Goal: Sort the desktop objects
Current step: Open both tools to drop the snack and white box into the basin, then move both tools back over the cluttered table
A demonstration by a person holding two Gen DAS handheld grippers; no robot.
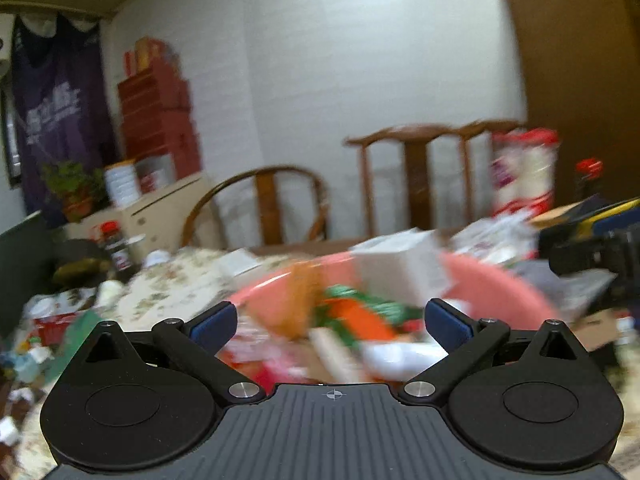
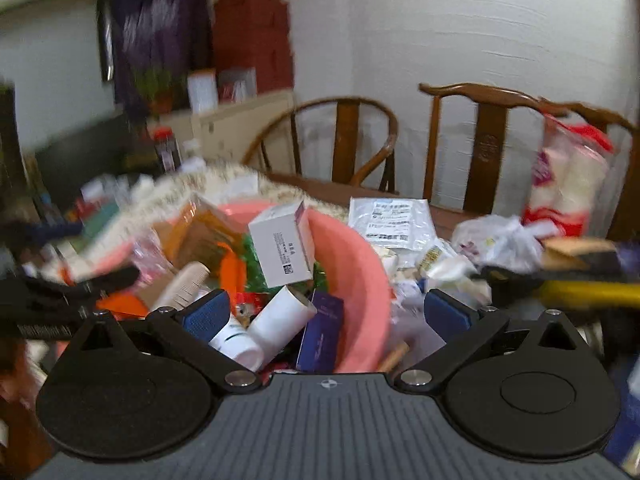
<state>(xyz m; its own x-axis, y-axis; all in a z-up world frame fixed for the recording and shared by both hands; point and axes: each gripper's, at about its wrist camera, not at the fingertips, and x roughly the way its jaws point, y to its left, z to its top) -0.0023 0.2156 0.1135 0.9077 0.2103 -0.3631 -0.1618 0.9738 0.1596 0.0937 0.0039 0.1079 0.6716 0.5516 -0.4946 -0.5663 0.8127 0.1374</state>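
Right wrist view: both our grippers, right (image 2: 326,314) and left (image 1: 330,322), gape empty over the pink basin (image 2: 360,268); we pick loose clutter next, one piece.

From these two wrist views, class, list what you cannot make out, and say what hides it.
- Left wrist view: contents of the pink basin smeared by motion blur.
- Right wrist view: basin's bottom hidden by the piled items; print on the white box too small.
- Right wrist view: yellow-and-black object blurred, cut off by the right edge.

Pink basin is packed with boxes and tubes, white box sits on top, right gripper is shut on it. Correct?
Not quite. The right gripper is open and holds nothing; the right wrist view shows it. The white box does sit on top in the packed pink basin.
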